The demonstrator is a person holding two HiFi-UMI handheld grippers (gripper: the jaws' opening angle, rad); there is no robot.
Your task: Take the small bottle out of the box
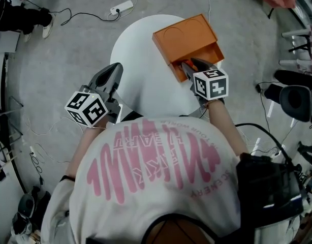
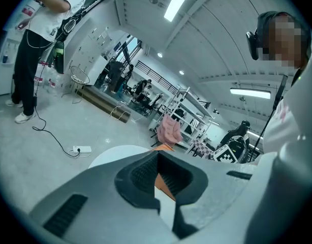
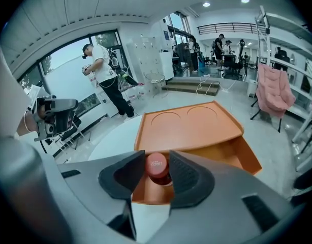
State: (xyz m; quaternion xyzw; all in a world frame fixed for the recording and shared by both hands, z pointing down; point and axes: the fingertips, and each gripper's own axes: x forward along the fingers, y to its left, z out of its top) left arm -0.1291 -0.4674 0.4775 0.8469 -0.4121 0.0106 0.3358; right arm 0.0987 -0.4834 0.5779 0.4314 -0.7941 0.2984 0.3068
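- The box is orange, matt and smooth all over. It could be moulded plastic or stiff card; which one cannot be told.
- The small bottle has a smooth red plastic cap with a faint sheen.
- The right gripper and left gripper have matt grey plastic shells. Their black pads are ribbed and look rubbery.
- The marker cube has flat, matt black-and-white faces.
- The round table is white and smooth, with a soft sheen.
- The floor is grey, hard and mottled.
- The shirt is white cloth with matt pink print.
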